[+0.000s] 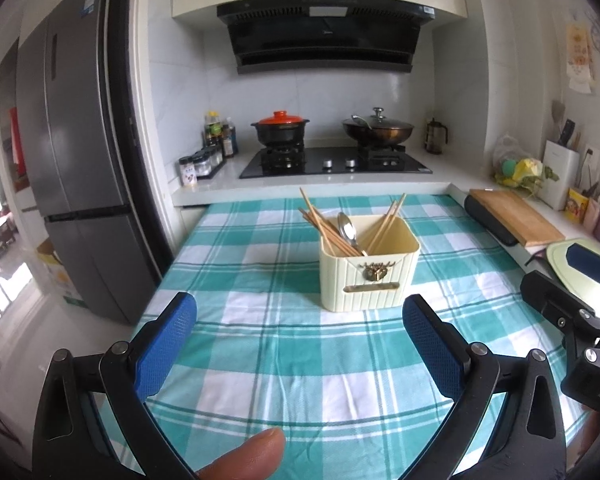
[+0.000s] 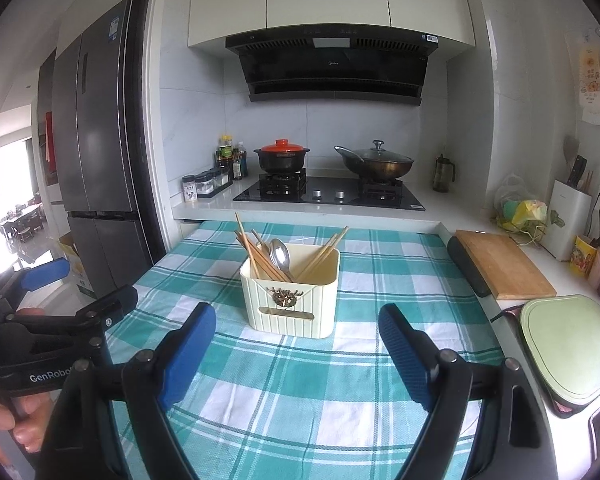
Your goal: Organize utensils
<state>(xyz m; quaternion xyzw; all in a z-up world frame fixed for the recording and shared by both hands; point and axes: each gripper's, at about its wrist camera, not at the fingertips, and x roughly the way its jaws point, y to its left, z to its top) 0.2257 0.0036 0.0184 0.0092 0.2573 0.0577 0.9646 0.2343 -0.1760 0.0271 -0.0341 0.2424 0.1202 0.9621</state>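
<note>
Holder (image 1: 369, 276): cream utensil box, upright mid-surface, holding chopsticks (image 1: 332, 232) and spoon (image 1: 347, 229).
Surface (image 1: 260, 360): checked cloth, otherwise bare.
Left tool (image 1: 300, 344): wide, empty.
Right tool (image 2: 296, 354): wide, empty.
Risk: leaning chopsticks may snag a finger, tipping the holder.

A cream ribbed utensil holder (image 1: 368, 276) stood upright on the green checked cloth (image 1: 260, 360) covering the worktop. Inside, wooden chopsticks (image 1: 324, 228) leaned left, more chopsticks (image 1: 388, 220) leaned right, and a metal spoon (image 1: 346, 228) stood between them.
</note>
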